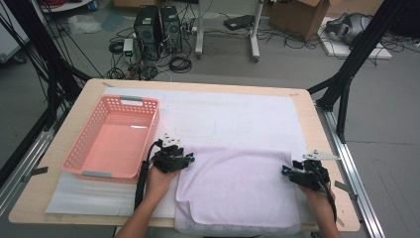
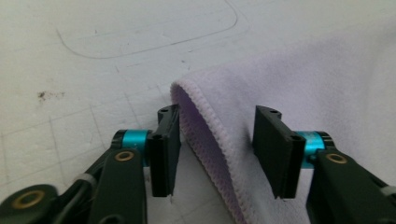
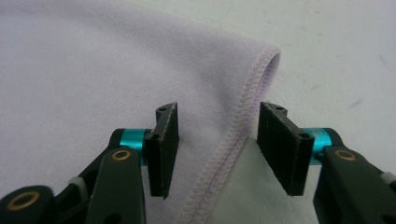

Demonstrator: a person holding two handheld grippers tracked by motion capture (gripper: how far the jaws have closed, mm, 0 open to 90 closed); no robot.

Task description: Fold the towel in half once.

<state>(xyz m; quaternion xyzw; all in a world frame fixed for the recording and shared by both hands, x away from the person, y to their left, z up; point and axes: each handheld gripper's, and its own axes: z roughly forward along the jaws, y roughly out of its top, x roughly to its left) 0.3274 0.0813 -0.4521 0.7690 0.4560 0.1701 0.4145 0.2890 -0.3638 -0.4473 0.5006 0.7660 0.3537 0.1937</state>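
So going left to right: the pink basket (image 1: pixel 111 141) sits at about 9 o'clock on the desk (image 1: pixel 54 198), nothing in it, just beside the left gripper (image 1: pixel 187 158). That gripper is parked at the far left corner of the lilac towel (image 1: pixel 237 186), which lies folded over near the front edge of the desk, on the white mat (image 1: pixel 228 111), its long axis running left-right between the two hands. In the left gripper view the fingers (image 2: pixel 167 149) are spread apart with the towel's folded, stitched edge running up between them toward 12 o'clock, and no pad is pressing on the cloth as far as I can see. Over at 3 o'clock the right gripper (image 1: pixel 286 170) is at the towel's far right corner, same deal: fingers (image 3: pixel 281 144) spread, hem between them, the corner tip just ahead at roughly 1 o'clock. Each hand is about equally close to its own corner, so neither has the edge. My guess is the next move hinges on both corners lying dead ahead of the open fingers, so a pinch would catch the doubled layer.
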